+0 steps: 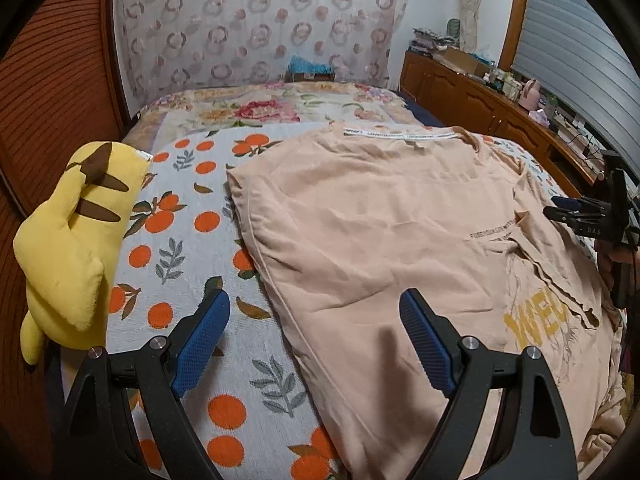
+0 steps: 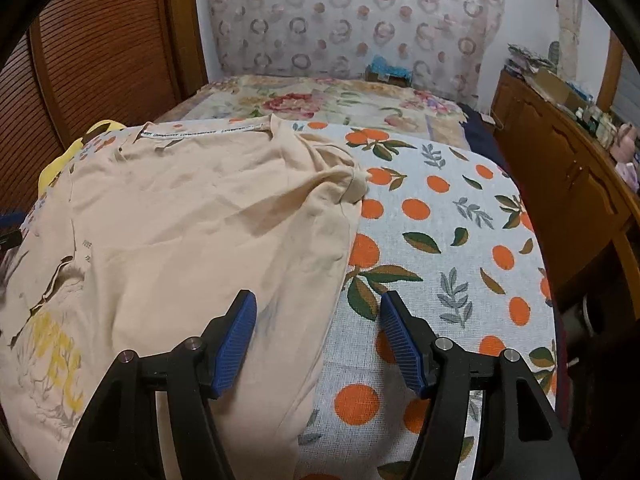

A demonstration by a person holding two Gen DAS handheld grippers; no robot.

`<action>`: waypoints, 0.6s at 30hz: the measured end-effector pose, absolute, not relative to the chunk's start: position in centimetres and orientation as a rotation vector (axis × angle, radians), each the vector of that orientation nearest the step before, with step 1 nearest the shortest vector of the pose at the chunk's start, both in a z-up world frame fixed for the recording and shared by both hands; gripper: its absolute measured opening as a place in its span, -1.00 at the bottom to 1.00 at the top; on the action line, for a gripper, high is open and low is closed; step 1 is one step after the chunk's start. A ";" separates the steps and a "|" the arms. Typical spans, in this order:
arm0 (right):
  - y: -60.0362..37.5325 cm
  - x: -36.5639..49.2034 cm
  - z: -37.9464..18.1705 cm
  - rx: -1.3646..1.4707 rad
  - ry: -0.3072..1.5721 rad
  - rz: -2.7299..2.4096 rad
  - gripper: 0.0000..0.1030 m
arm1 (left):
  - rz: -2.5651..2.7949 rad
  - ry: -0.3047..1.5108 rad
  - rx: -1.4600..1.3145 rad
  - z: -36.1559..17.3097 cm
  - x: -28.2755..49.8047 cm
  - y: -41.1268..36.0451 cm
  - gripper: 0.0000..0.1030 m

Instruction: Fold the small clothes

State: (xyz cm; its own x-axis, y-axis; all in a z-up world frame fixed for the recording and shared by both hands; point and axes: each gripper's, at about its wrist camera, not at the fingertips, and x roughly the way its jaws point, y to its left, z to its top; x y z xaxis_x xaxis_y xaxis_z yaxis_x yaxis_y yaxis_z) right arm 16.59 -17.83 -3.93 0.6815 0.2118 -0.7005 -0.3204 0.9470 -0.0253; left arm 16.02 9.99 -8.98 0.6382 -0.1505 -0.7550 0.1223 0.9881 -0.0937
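Note:
A peach T-shirt [image 1: 360, 220] lies flat on the orange-print sheet [image 1: 180, 240], collar away from me, with yellow lettering near its hem. One side flap is folded over the print. My left gripper [image 1: 314, 300] is open over the shirt's left edge, one pad above the sheet and one above the cloth, nothing pinched. In the right wrist view the same shirt [image 2: 180, 220] fills the left half. My right gripper [image 2: 319, 298] is open astride its right edge with nothing gripped. The right gripper [image 1: 560, 208] also shows at the far right of the left wrist view.
A yellow plush toy [image 1: 72, 240] lies on the bed's left side, against a wooden slatted panel [image 1: 48, 100]. A floral blanket [image 1: 260, 108] covers the far end. A cluttered wooden cabinet [image 2: 560, 168] runs along the right. Bare sheet [image 2: 460, 240] lies right of the shirt.

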 end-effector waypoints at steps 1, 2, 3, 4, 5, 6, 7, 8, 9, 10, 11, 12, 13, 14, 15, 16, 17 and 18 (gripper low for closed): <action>-17.8 16.4 -4.0 -0.154 0.761 0.296 0.38 | -0.158 0.874 -0.036 -9.1 16.3 10.1 0.69; -17.7 16.3 -4.0 -0.152 0.761 0.292 0.43 | -0.161 0.889 -0.042 -9.3 16.7 10.2 0.69; -17.8 16.3 -4.0 -0.147 0.764 0.292 0.47 | -0.160 0.897 -0.049 -9.5 16.9 10.3 0.69; -17.9 16.3 -4.1 -0.145 0.767 0.288 0.55 | -0.156 0.907 -0.058 -9.6 17.3 10.6 0.69; -18.0 16.3 -4.1 -0.143 0.771 0.281 0.60 | -0.155 0.909 -0.062 -9.7 17.4 10.8 0.69; -18.2 16.4 -4.1 -0.140 0.772 0.280 0.61 | -0.157 0.910 -0.070 -9.7 17.6 10.9 0.69; -18.2 16.4 -4.1 -0.140 0.772 0.280 0.62 | -0.161 0.909 -0.077 -9.7 17.8 11.0 0.69; -18.1 16.3 -4.1 -0.141 0.772 0.280 0.62 | -0.167 0.907 -0.086 -9.6 17.9 11.1 0.69; -18.1 16.3 -4.1 -0.141 0.772 0.280 0.62 | -0.175 0.908 -0.098 -9.6 18.1 11.2 0.68; -18.1 16.4 -4.1 -0.141 0.772 0.281 0.62 | -0.183 0.911 -0.111 -9.7 18.3 11.3 0.60; -18.0 16.4 -4.1 -0.141 0.773 0.281 0.62 | -0.188 0.917 -0.121 -9.8 18.5 11.3 0.50; -18.1 16.5 -4.1 -0.141 0.773 0.281 0.62 | -0.190 0.922 -0.130 -9.9 18.8 11.3 0.44; -18.0 16.4 -4.1 -0.141 0.772 0.281 0.62 | -0.189 0.927 -0.137 -10.1 19.0 11.4 0.34; -18.1 16.4 -4.1 -0.141 0.772 0.281 0.62 | -0.185 0.929 -0.139 -10.1 19.1 11.4 0.27; -18.1 16.5 -4.1 -0.141 0.773 0.281 0.62 | -0.177 0.923 -0.134 -10.1 19.2 11.4 0.21; -18.1 16.4 -4.1 -0.141 0.772 0.281 0.62 | -0.172 0.924 -0.133 -10.1 19.4 11.5 0.09; -18.1 16.5 -4.1 -0.141 0.772 0.281 0.62 | -0.162 0.922 -0.137 -10.1 19.6 11.7 -0.06; -18.1 16.4 -4.1 -0.141 0.772 0.281 0.62 | -0.155 0.923 -0.141 -10.1 19.8 11.8 -0.11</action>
